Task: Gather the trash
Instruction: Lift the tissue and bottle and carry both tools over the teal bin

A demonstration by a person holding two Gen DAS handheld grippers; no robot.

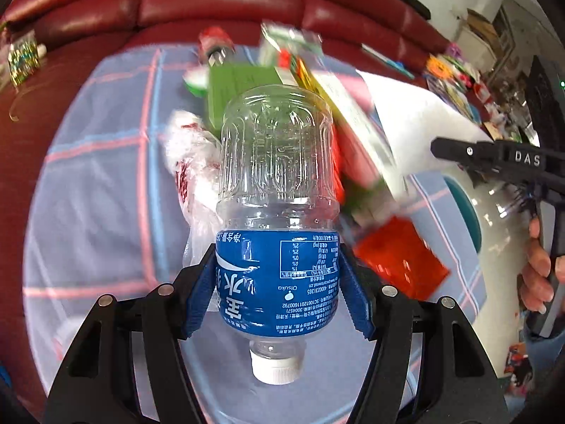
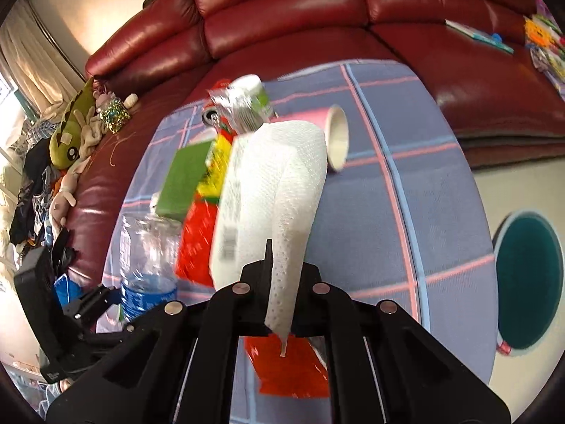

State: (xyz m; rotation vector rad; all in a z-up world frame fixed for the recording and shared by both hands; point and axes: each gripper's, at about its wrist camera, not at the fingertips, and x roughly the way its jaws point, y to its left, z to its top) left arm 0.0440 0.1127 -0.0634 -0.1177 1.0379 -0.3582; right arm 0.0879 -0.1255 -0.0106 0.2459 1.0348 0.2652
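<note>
A clear plastic bottle [image 1: 277, 162] with a blue label and a white cap is gripped across the label by my left gripper [image 1: 277, 258], cap end towards the camera. In the right wrist view the same bottle [image 2: 148, 247] shows at lower left, with the left gripper [image 2: 102, 296] on it. My right gripper [image 2: 282, 268] is shut on a white paper towel [image 2: 282, 176], which hangs up and forward from the jaws. From the left wrist view, the right gripper [image 1: 438, 150] reaches in from the right with the towel [image 1: 416, 123] on its tip.
More trash lies on a blue plaid cloth [image 2: 423, 212]: a green box [image 2: 183, 180], a red wrapper [image 2: 289, 371], a pink paper cup [image 2: 335, 134], a crumpled clear bag [image 1: 190, 155]. A red leather sofa [image 2: 282, 10] runs behind. A teal round opening [image 2: 526, 282] sits at right.
</note>
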